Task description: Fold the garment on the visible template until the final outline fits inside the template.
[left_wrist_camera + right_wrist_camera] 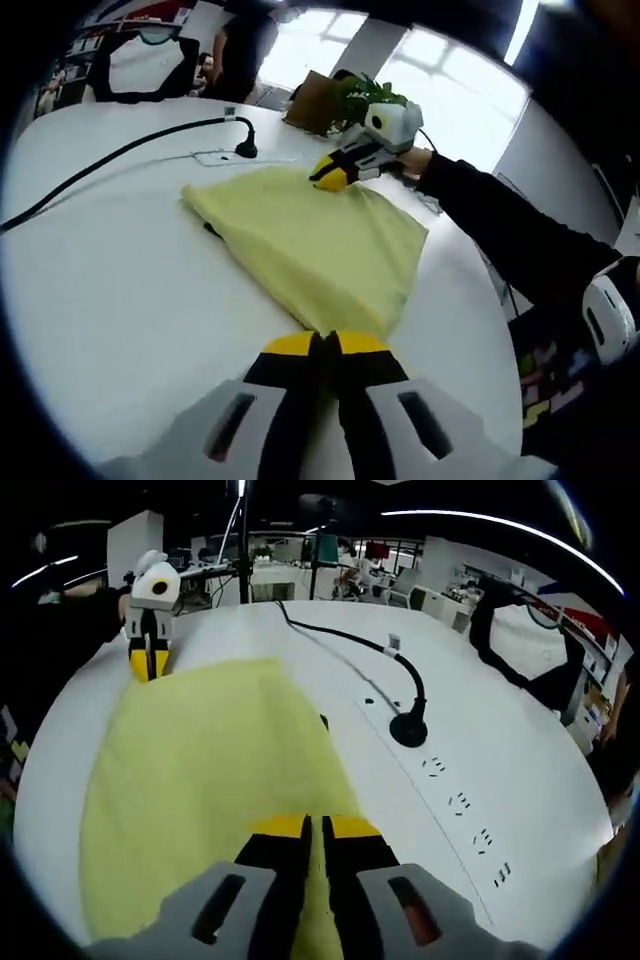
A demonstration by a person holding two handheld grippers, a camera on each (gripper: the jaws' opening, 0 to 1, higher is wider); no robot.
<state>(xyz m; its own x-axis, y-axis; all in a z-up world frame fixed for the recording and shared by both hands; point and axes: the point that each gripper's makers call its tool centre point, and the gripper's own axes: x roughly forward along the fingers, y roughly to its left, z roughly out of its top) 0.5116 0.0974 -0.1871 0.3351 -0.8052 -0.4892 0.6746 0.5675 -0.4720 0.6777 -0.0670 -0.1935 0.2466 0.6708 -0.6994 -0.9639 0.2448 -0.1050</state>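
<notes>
A pale yellow garment (310,245) lies folded on the round white table (120,300). In the left gripper view my left gripper (326,347) is shut on the garment's near corner. My right gripper (335,176) pinches the far edge, held by a hand in a black sleeve. In the right gripper view the garment (200,770) spreads away from my right gripper (313,830), whose jaws are shut on its near edge. The left gripper (148,662) sits at the far corner. A small dark bit (323,721) peeks from under the garment's right edge.
A black cable ends in a round plug base (408,730) on the table beside the garment, with socket marks (460,802) near it. A black-and-white garment (530,650) lies at the table's edge. A plant (370,95), a cardboard box (312,100) and a standing person (240,45) are beyond the table.
</notes>
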